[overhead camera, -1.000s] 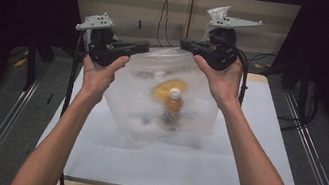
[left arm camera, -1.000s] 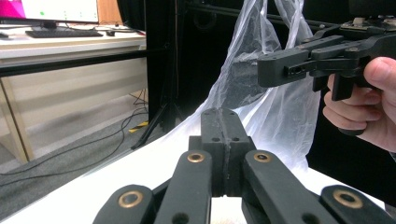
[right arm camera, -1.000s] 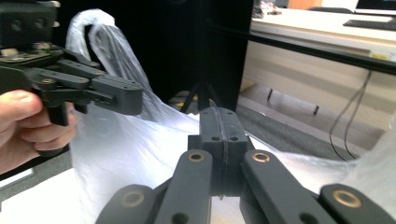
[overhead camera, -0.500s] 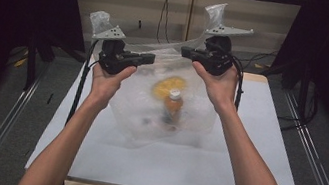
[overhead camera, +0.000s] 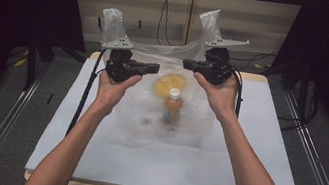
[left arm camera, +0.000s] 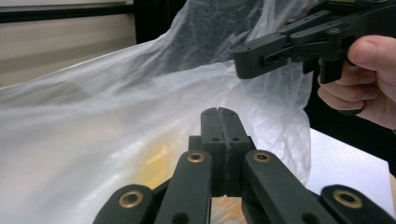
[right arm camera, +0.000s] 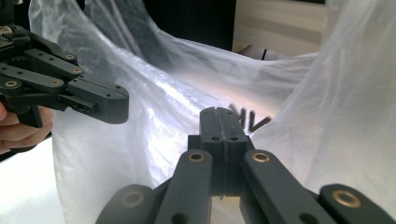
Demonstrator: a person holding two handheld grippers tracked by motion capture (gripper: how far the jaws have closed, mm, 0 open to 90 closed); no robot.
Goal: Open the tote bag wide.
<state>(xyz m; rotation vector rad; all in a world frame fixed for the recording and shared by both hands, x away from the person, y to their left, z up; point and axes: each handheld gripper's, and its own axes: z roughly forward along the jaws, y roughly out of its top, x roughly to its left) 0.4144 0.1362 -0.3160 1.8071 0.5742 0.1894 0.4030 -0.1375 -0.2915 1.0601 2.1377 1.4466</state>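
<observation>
You have a thin, clear plastic bag (overhead camera: 165, 108) sitting on the white table (overhead camera: 249, 178), toward its far middle, with an orange-capped bottle (overhead camera: 172, 108) standing upright inside and a yellow-orange round thing (overhead camera: 170, 82) just behind it. Your left gripper (overhead camera: 155, 67) has its jaws pressed together on the bag's left handle, and your right gripper (overhead camera: 186, 64) is clamped the same way on the right handle; in both gripper views the jaws meet with film pinched at the seam, and the handle loops stick up above each gripper. Expect the film to be soft, limp and slippery: it gives no support of its own and stretches where the load pulls. The bottle looks like the heavy part, so the weight likely hangs low and can swing or tip. The handles are the sensible place to grip, where the plastic is bunched and strongest. Keep both sides level, or the contents may slide toward the lower side.
</observation>
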